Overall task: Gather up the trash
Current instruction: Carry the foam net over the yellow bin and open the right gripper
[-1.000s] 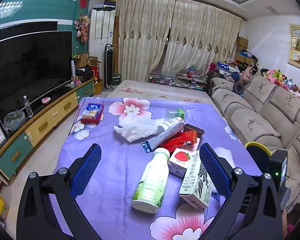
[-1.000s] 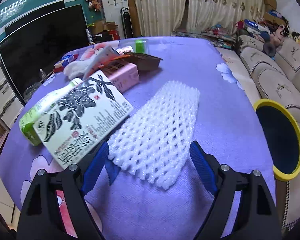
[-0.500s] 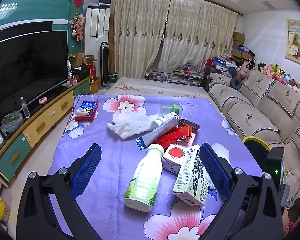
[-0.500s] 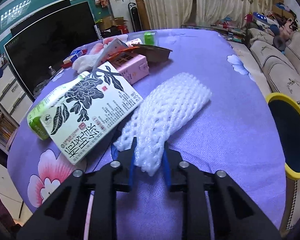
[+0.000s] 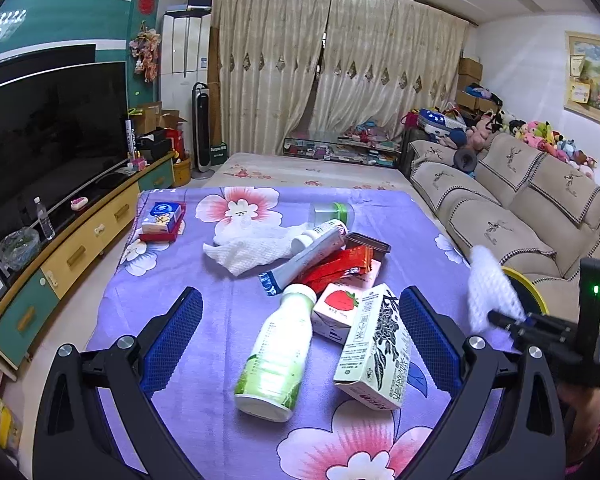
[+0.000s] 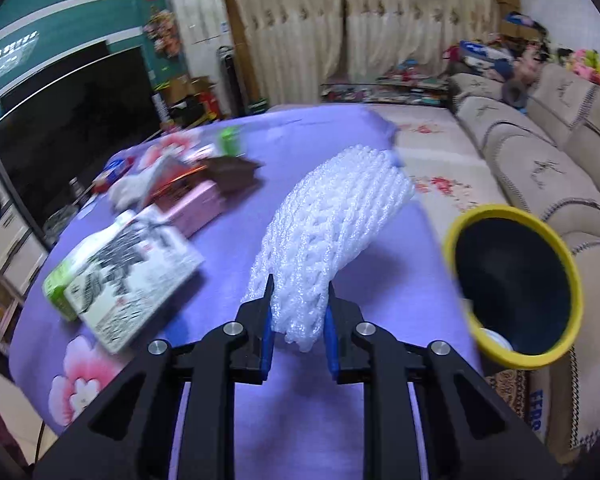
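Right wrist view: right gripper (image 6: 298, 322) pinches white foam net (image 6: 332, 220); carry it level over the yellow-rimmed bin (image 6: 516, 284) before releasing, while left gripper (image 5: 300, 344) waits wide open.

A lane of bare purple tablecloth (image 6: 236, 256) is being left free toward 12 o'clock, bounded at 10 o'clock by the printed carton (image 6: 134, 276) and pink box (image 6: 198, 206); the yellow-rimmed bin (image 6: 512, 284) is being left unblocked at 2 o'clock

Left gripper (image 5: 300, 316): black frame, blue bumpy pads, silver screws. Right gripper (image 6: 298, 322): same; green light at 3 o'clock.
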Available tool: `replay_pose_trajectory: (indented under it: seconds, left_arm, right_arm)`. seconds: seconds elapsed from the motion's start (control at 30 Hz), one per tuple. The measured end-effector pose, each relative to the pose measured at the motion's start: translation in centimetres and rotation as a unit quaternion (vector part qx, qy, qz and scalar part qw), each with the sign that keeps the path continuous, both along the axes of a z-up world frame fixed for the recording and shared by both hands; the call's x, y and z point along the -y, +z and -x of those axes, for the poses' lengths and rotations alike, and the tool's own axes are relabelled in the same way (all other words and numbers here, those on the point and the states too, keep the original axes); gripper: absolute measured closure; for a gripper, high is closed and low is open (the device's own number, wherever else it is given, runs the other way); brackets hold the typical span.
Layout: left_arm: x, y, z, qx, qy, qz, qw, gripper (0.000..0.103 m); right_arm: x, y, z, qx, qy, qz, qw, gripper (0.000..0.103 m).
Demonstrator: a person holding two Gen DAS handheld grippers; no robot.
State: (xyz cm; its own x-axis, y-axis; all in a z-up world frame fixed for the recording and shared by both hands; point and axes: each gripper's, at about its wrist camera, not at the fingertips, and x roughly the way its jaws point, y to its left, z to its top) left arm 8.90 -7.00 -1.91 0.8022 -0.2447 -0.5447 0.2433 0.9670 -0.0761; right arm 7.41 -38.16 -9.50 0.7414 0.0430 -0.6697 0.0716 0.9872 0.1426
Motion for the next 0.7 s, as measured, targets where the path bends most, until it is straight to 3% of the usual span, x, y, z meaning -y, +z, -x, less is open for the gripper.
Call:
replay_pose_trajectory:
  seconds: [0.4,0.7]
  left_arm:
    - [2.8,-0.7,-0.4,-0.011,-0.028,-0.012,0.9995,0.006]
    - [5.1,-1.5,-0.7,-0.02,-0.051,-0.027,0.9981,0.006]
  right_arm:
    - [10.5,-1.2,0.2,-0.01,-0.135,0.02,0.991,0.083]
    - [15.9,-4.6,-1.5,-0.052,-0.185,0.024,0.981,0.081]
